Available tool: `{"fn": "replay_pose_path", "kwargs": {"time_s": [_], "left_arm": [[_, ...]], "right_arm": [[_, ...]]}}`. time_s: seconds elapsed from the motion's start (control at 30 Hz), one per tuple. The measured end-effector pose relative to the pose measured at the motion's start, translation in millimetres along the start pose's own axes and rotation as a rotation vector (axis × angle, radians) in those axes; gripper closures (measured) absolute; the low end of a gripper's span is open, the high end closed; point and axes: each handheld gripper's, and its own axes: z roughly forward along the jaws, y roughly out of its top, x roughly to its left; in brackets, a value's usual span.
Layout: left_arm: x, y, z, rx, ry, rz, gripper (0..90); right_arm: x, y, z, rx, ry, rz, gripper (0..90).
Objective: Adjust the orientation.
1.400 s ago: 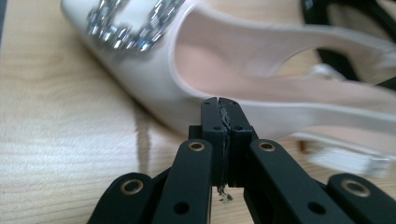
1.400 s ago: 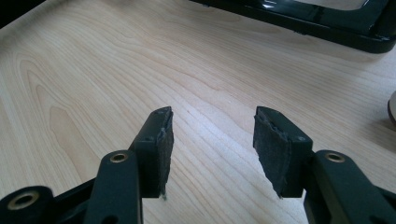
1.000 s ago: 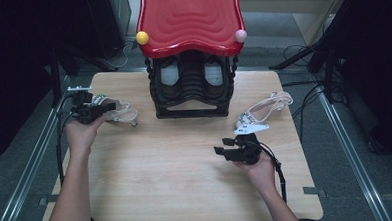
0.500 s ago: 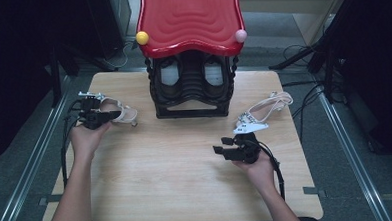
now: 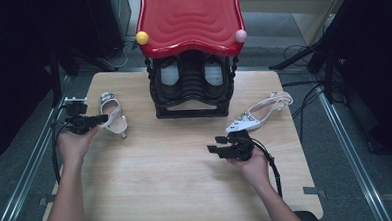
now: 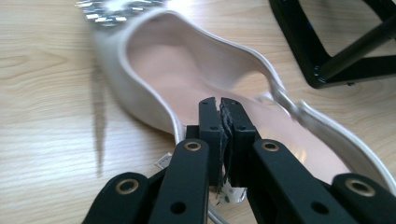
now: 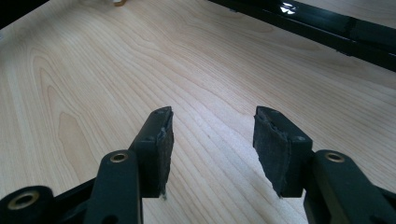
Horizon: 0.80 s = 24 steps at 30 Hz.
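A white heeled shoe [image 5: 113, 116] with a jewelled toe is at the table's left, and my left gripper [image 5: 102, 118] is shut on its side wall. In the left gripper view the jaws stand together at the left gripper [image 6: 219, 105], pinching the rim of the shoe [image 6: 163, 60], whose sole is at or just above the wood. The matching second shoe [image 5: 256, 113] lies on its side at the right. In front of it my right gripper [image 5: 214, 143] is open above bare wood; the right gripper [image 7: 212, 126] has nothing between its pads.
A black shoe rack [image 5: 191, 98] with a red wavy top [image 5: 190, 20] stands at the back centre of the wooden table [image 5: 177, 191]; its base shows as a black frame [image 6: 336, 56] near the held shoe. Cables trail off the right side.
My left hand has come down and slightly nearer with the white shoe, which now sits lower at the table. The right hand has stayed put.
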Motion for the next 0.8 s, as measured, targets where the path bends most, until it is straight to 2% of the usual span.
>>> {"fn": "replay_pose_path", "kwargs": {"time_s": [0.13, 0.23, 0.4, 0.5, 0.6, 0.73, 0.8], "left_arm": [[5.4, -0.7, -3.3, -0.008, 0.001, -0.018, 87.2], [1.8, 0.8, -4.8, -0.025, -0.007, -0.019, 83.4], [-7.5, 6.6, -12.2, -0.062, 0.008, 0.005, 72.4], [-7.9, 8.7, -14.4, -0.078, 0.039, 0.023, 67.6], [-4.3, 10.4, -13.9, -0.078, 0.046, 0.007, 64.1], [2.0, 9.1, -3.1, -0.058, 0.078, -0.009, 62.1], [5.5, 7.1, 5.5, -0.051, 0.082, -0.039, 62.8]], "right_arm": [[1.0, 0.2, 1.9, 0.004, 0.0, -0.003, 49.2], [0.9, 0.1, 1.8, 0.004, -0.001, -0.002, 49.2], [-0.1, 0.0, 0.2, 0.003, -0.001, 0.0, 49.2], [0.7, -0.8, -0.6, 0.001, -0.005, 0.004, 49.2], [1.0, -2.3, -1.8, 0.004, -0.009, 0.004, 49.2], [0.6, -4.6, -4.3, 0.008, -0.017, 0.009, 49.2], [0.5, -5.5, -5.0, 0.01, -0.02, 0.01, 49.2]]}}
